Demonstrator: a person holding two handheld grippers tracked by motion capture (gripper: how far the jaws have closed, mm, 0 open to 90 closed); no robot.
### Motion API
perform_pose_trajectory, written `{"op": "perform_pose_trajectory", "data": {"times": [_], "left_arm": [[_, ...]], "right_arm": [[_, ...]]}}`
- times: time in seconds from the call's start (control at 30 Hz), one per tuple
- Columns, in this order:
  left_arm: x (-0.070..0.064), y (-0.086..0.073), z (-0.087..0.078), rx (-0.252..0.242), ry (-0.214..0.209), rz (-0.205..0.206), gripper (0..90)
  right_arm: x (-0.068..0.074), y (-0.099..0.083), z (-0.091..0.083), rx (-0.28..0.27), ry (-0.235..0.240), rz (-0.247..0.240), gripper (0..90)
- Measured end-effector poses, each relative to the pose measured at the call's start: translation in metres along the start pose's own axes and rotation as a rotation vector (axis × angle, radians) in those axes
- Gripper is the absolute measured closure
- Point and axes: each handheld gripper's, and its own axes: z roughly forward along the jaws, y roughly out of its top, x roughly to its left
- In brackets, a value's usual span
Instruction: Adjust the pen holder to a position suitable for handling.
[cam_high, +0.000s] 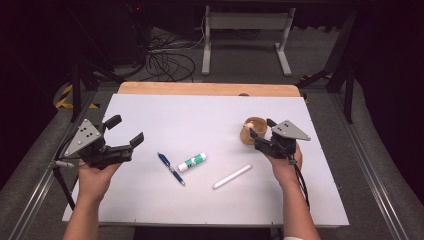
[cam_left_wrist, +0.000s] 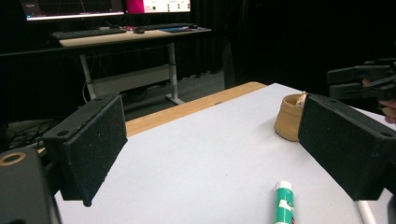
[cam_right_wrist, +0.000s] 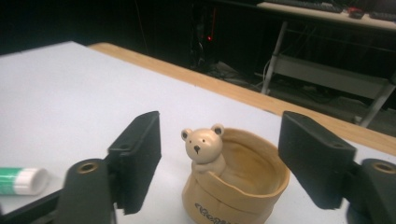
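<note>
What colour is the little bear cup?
Tan bear cup, dark lettering; clearest in the right gripper view.

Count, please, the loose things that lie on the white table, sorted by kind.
Tan ceramic bear cup: 1
Blue pen: 1
White and green glue stick: 1
White chalk-like stick: 1
Total: 4

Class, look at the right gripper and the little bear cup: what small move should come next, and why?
Probably ease the right gripper forward a little and close it on the bear cup. Its jaws stand open on either side of the cup without touching it, and the cup sits upright on the table.
</note>
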Motion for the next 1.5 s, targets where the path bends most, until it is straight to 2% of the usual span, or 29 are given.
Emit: {"op": "perform_pose_trajectory", "data": {"times": [0.23,0.37,0.73,1.0,1.13,1.33,1.5], "left_arm": [[0.000,-0.001,0.001,0.004,-0.010,-0.001,8.7],[0.001,-0.002,0.002,0.005,-0.007,-0.001,8.7],[-0.001,-0.004,0.003,0.004,-0.005,-0.002,8.4],[-0.001,-0.004,0.005,0.009,-0.010,-0.004,8.4],[-0.001,-0.005,0.005,0.012,-0.008,-0.003,8.4],[-0.002,-0.005,0.005,0.012,-0.008,-0.002,8.4],[-0.001,-0.005,0.005,0.013,-0.007,-0.005,8.4]], "right_arm": [[0.005,-0.009,0.022,0.028,-0.020,-0.025,42.3],[0.009,-0.014,0.032,0.052,-0.032,-0.048,43.6],[0.013,-0.027,0.051,0.096,-0.053,-0.071,47.2],[0.013,-0.030,0.057,0.095,-0.055,-0.073,51.7],[0.013,-0.030,0.059,0.096,-0.066,-0.087,54.0],[0.015,-0.031,0.060,0.084,-0.077,-0.102,61.9],[0.016,-0.031,0.061,0.082,-0.088,-0.118,62.7]]}}
